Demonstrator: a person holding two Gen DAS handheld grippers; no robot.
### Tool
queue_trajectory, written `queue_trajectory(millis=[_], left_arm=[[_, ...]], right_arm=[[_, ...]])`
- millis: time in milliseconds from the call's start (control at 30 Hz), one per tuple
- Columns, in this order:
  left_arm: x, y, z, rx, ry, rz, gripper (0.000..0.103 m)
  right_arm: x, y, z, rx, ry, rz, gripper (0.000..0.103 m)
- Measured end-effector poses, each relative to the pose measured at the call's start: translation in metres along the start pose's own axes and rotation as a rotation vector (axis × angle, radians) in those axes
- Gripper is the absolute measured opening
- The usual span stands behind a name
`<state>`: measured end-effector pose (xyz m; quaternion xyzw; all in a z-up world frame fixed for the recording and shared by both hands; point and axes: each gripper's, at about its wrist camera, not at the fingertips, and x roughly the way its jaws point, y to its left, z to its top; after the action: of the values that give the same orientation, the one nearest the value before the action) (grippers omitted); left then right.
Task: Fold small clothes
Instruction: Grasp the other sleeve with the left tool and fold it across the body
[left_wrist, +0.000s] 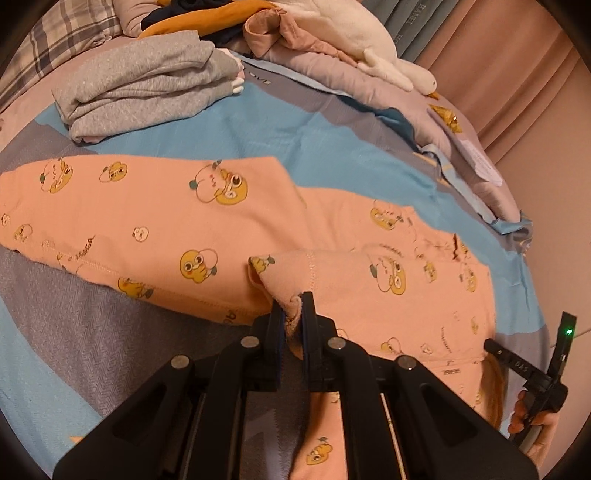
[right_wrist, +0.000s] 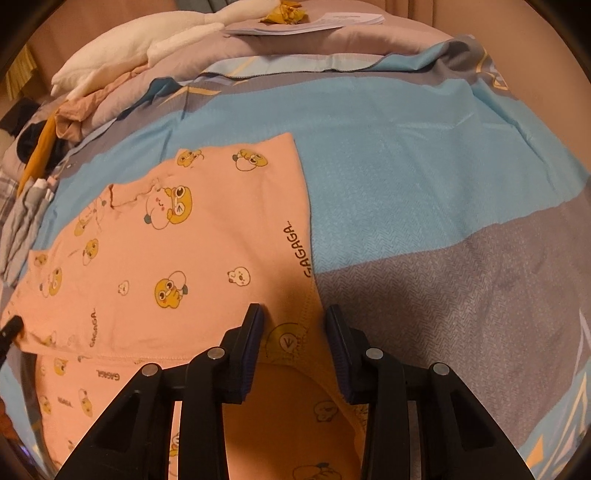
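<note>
The peach duck-print garment (left_wrist: 155, 221) is lying spread across the blue and grey bedcover (right_wrist: 406, 166); the left gripper (left_wrist: 291, 314) is pinching its lifted hem tight, while the right gripper (right_wrist: 295, 332) is straddling another edge, jaws partly apart, beside folded grey clothes (left_wrist: 147, 85).

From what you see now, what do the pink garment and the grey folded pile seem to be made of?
Pink garment: likely soft cotton knit, matte; it drapes limply, has stitched hems and printed ducks. Grey pile: probably thick fleece or sweatshirt knit, with a heathered, slightly fuzzy surface and bulky folds.
</note>
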<state>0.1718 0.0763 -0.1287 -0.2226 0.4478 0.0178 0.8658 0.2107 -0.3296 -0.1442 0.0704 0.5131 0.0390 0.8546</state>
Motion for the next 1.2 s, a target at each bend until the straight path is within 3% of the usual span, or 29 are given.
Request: queue_trajectory(millis=[700,1100,1200], left_arm=[[0.022,0.017,-0.008,-0.027,0.051,0.005,0.012],[0.011,0.020,-0.008,-0.081,0.056,-0.013,0.015],[-0.002,0.016,-0.008,-0.067,0.026,0.000,0.015]], right_arm=[[0.005,0.003,0.002,0.002,-0.005,-0.017,0.037],[-0.001,0.001,0.003,0.014,-0.002,-0.023,0.037],[-0.010,-0.001,0.002,0.016,-0.019,-0.014,0.037]])
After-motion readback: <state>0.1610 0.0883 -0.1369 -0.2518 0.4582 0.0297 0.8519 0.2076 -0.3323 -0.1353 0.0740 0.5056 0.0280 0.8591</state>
